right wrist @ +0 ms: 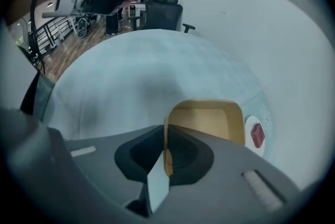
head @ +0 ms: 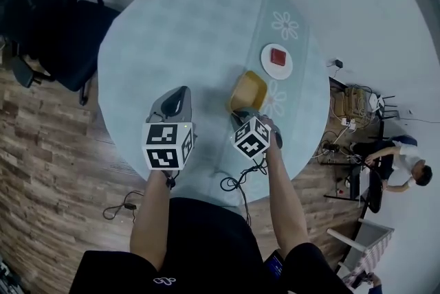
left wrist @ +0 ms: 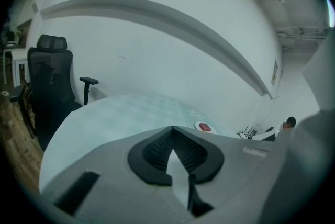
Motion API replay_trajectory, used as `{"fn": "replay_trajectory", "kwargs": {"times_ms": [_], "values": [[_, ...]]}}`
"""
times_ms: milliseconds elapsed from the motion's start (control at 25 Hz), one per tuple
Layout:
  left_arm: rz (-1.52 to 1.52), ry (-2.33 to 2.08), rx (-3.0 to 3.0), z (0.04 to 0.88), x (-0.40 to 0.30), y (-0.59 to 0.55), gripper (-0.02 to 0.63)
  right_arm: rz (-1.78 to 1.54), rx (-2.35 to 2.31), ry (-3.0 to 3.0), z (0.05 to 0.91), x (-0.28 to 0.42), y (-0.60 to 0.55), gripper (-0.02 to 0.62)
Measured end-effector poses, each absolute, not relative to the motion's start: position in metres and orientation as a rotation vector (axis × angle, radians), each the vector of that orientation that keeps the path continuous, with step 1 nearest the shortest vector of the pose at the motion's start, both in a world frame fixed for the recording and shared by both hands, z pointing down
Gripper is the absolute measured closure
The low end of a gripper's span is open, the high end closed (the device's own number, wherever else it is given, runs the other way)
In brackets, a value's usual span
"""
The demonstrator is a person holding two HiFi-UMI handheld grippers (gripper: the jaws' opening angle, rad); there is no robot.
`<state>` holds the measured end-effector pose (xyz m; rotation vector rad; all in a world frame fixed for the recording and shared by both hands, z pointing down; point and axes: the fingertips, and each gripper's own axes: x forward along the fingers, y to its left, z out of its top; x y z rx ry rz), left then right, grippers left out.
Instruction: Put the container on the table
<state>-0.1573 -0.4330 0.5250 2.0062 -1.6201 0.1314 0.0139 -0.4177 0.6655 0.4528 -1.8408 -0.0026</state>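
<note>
A yellow square container hangs tilted over the right part of the round table, which has a pale blue cloth. My right gripper is shut on the container's near wall, which stands between its jaws. I cannot tell whether the container touches the cloth. My left gripper hovers over the table to the left of it, shut with nothing in it.
A white plate with a red block lies just beyond the container. A black office chair stands at the table's left. Cables and a person are on the floor at the right.
</note>
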Motion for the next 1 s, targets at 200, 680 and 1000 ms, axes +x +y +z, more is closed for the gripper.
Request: {"fn": "replay_trajectory", "kwargs": {"times_ms": [200,680,1000], "values": [[0.133,-1.623,1.996,0.527,-0.168,-0.435,0.604,-0.037,0.396,-1.806,0.679,0.011,-0.416,0.512],[0.117,-1.566,2.106,0.501,-0.141,-0.444,0.604,-0.042,0.946,-2.487,0.476,-0.042,-0.453,0.584],[0.089,-1.539,2.255,0.453,-0.102,-0.442,0.604,0.176,1.550,-2.735,0.385,0.023,-0.443,0.584]]}}
